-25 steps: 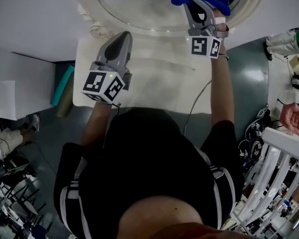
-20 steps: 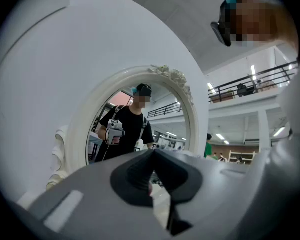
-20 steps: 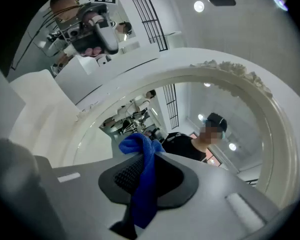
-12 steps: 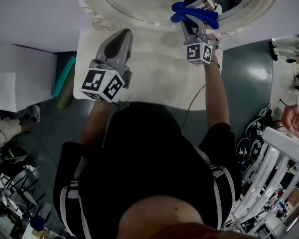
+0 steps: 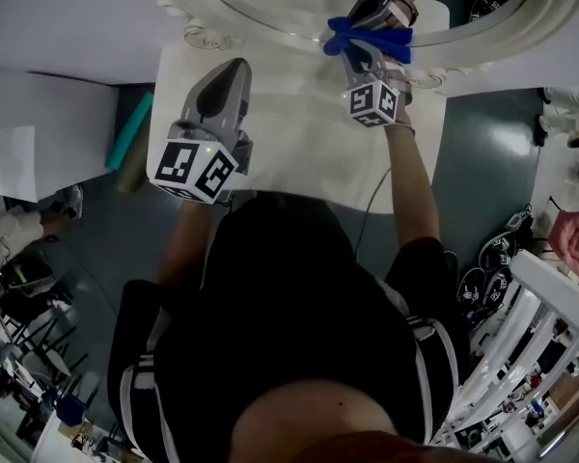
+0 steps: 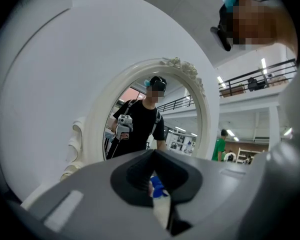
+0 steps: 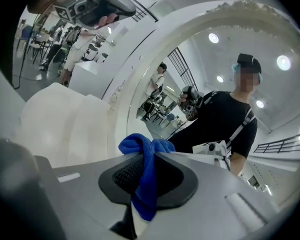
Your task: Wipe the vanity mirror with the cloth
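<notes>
Right tongs [image 5: 355,48]: 2 jaws closed on a blue cloth [image 7: 144,156], which bunches above the jaw tips and hangs down through the gap between them. The cloth is pressed to the lower edge of the glass of the oval vanity mirror [image 5: 270,3], just inside its white carved frame [image 6: 192,81], where it meets its own reflection. Left tongs [image 5: 234,68]: 2 jaws together with nothing gripped; a small blue-and-white piece shows low in the recess between them, but what it is cannot be told. These tongs are held above the white tabletop [image 5: 299,152], pointing toward the mirror and well apart from the glass and from the cloth.
</notes>
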A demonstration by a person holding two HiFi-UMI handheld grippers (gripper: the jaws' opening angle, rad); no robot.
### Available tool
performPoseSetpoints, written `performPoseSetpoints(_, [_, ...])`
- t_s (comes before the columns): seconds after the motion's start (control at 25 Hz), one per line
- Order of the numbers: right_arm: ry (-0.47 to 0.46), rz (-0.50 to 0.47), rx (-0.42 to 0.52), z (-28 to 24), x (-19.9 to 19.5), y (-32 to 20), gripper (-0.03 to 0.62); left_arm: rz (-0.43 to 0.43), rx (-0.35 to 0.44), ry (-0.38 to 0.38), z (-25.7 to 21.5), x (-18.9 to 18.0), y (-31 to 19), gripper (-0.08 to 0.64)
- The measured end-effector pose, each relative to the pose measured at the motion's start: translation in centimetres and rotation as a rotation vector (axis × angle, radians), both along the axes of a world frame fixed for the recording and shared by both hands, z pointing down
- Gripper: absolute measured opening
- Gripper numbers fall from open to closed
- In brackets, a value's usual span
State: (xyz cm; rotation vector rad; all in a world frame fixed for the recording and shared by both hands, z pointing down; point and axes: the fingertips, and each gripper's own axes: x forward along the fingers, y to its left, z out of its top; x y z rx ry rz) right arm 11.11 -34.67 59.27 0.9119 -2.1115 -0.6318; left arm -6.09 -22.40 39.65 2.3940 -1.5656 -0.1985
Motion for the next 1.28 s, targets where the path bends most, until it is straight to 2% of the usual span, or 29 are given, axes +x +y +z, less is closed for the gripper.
performPoseSetpoints(0.28, [-0.045, -0.013, -0.136, 1.3, -4.7, 0.2, 0.055, -0.039, -0.024, 0.008, 0.0, -2.5, 0.4, 0.011])
performPoseSetpoints(0.4, [-0.116, -0.033, -0.211, 1.6, -7.8, 0.1, 0.055, -0.064, -0.027, 0.006, -0.3, -3.6, 0.9, 0.011])
performPoseSetpoints(0.52, [-0.288, -0.047, -0.297, 1.3, -11.4, 0.0, 0.054, -0.102, -0.032, 0.001, -0.1, -5.1, 1.9, 0.011])
performPoseSetpoints(0.72, [-0.763, -0.074, -0.462, -2.5, -16.0, -0.2, 0.055, -0.152, -0.027, 0.022, 0.4, -8.0, 3.3, 0.011])
performPoseSetpoints(0.84, [-0.981, -0.107, -0.416, -7.4, -15.9, 0.1, 0.055, -0.148, 0.002, 0.026, -0.4, -7.8, 3.6, 0.011])
performPoseSetpoints(1.0, [-1.157, -0.128, -0.311, -14.4, -14.8, 0.1, 0.055, -0.113, 0.039, 0.049, -1.5, -7.4, 3.5, 0.011])
performPoseSetpoints(1.12, [-1.224, -0.127, -0.236, -18.6, -13.2, 0.6, 0.055, -0.086, 0.072, 0.055, -2.2, -6.5, 3.7, 0.011])
performPoseSetpoints(1.28, [-1.226, -0.116, -0.123, -22.6, -11.5, 2.9, 0.055, -0.060, 0.138, -0.012, -3.5, -5.1, 4.5, 0.011])
